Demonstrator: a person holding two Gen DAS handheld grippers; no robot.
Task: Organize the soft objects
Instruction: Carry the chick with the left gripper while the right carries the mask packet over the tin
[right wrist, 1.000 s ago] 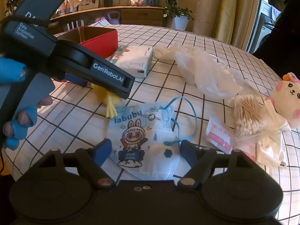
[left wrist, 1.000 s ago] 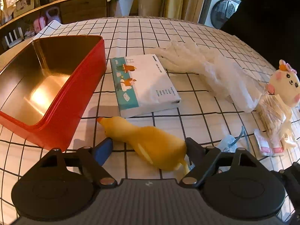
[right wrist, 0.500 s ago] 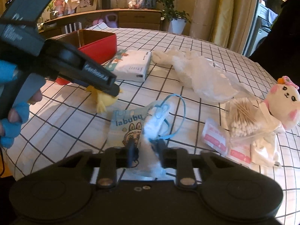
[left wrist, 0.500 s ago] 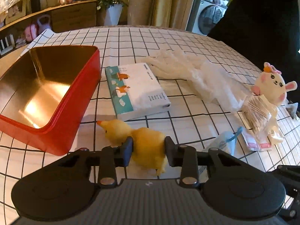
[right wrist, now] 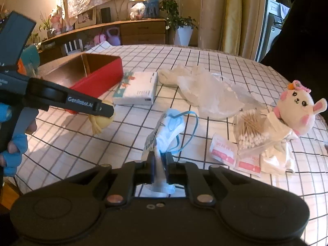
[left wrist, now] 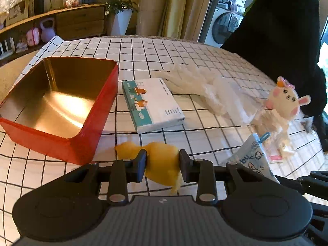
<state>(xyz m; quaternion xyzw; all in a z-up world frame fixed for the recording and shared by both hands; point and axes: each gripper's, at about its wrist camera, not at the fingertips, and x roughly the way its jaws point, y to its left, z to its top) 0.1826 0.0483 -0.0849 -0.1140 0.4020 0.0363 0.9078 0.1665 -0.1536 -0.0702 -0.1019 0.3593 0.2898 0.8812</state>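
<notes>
Checked tabletop (left wrist: 205, 65): our left hand-held gripper (left wrist: 162, 167) squeezes the yellow duck (left wrist: 162, 167) beside the red tin (left wrist: 98, 110); right hand-held gripper (right wrist: 159, 169) pinches the face mask (right wrist: 166, 131). We should lift gently and release inside.

your table (right wrist: 235, 61) wears a white cloth with a black grid. on it: red tin (left wrist: 96, 110) at the left, tissue pack (left wrist: 152, 104) just beside it, crumpled clear plastic bag (right wrist: 207, 94) further right, bunny plush (right wrist: 297, 112) on the bag of cotton swabs (right wrist: 251, 131), two pink sachets (right wrist: 223, 150) touching that bag.
</notes>
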